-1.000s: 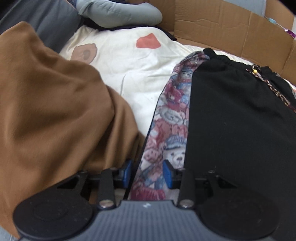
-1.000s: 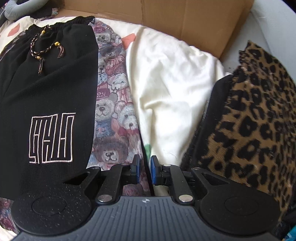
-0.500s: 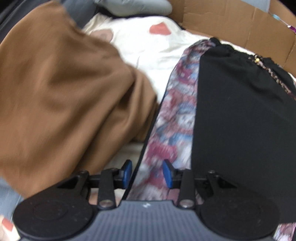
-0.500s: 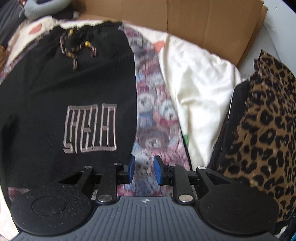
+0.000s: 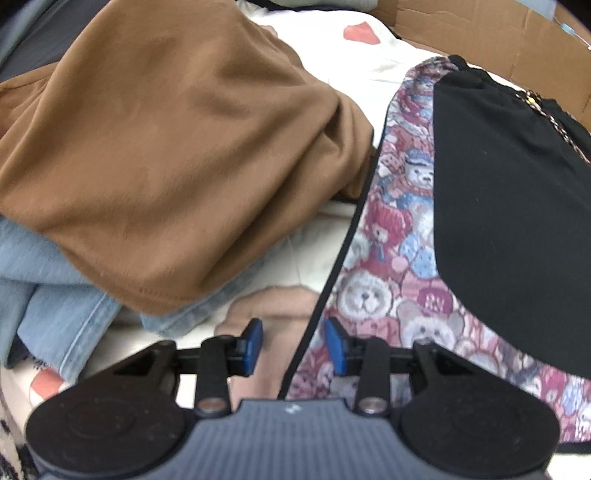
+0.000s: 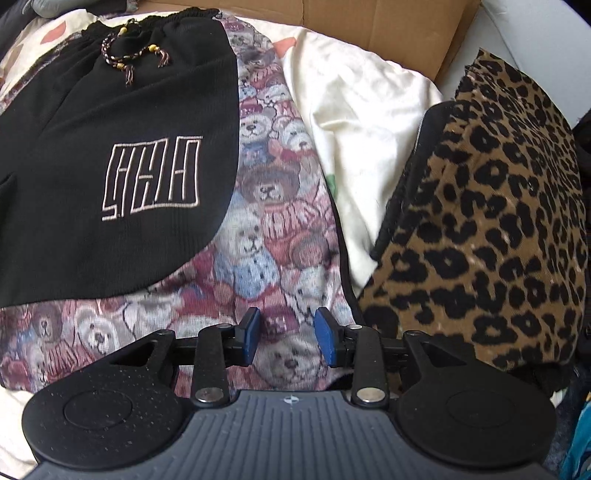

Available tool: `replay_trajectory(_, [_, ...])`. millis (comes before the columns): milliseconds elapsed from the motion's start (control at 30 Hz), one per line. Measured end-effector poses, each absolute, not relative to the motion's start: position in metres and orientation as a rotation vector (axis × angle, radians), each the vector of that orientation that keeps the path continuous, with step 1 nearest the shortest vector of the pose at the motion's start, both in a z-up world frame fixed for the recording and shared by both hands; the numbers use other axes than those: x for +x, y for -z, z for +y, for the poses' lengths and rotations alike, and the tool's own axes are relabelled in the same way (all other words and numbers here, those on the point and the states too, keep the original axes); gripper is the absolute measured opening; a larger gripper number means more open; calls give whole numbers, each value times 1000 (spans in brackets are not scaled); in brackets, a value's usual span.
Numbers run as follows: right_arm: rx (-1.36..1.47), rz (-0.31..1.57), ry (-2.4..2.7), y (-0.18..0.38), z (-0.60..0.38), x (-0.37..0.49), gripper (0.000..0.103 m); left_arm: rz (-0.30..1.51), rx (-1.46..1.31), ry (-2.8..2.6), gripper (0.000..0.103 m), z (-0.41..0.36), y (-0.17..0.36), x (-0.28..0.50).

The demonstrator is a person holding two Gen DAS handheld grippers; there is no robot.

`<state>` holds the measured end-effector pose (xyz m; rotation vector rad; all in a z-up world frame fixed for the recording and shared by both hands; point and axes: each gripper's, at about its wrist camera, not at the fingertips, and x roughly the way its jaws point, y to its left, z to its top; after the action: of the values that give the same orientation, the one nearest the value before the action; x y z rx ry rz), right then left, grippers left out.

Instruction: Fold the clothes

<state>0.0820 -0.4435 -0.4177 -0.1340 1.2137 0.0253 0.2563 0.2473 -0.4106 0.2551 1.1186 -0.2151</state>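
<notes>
At the far left lies a heap of brown cloth (image 5: 177,147) on top of pale blue denim (image 5: 55,295), more of that denim showing now than a second ago as the left wrist view has slid back toward the near end of the cream bedding (image 5: 295,254). The left gripper (image 5: 293,345) hovers over the black-piped side edge of the shorts (image 5: 491,192), a black pair with teddy-bear print panels (image 6: 266,236) spread flat on the bedding; its jaws are parted as before, one blue pad over the bedding, the other over the bear print, grasping nothing. Further right, the shorts show their beaded drawstring (image 6: 129,55) at the far waistband and an outlined logo (image 6: 155,177) on the black front. The right gripper (image 6: 286,339) hangs over the bear panel near the hem corner; its jaws have just been opening and now stand released, with cloth beneath but none pinched. At the far right sits a folded leopard-print garment (image 6: 491,221), with cardboard (image 6: 369,26) behind. Both grippers seem to have drawn back to the hem end, which probably sets up pinching the two lower corners for the next fold; neither grip is made yet.
</notes>
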Motion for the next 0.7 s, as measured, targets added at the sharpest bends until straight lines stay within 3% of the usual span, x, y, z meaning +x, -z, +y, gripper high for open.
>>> replay_trajectory(433, [-129, 1232, -5, 412, -448, 65, 38, 1144, 198, 211, 34, 262, 419, 237])
replay_trajectory(700, [-120, 1135, -36, 385, -433, 75, 38, 1128, 190, 239, 25, 263, 422, 238])
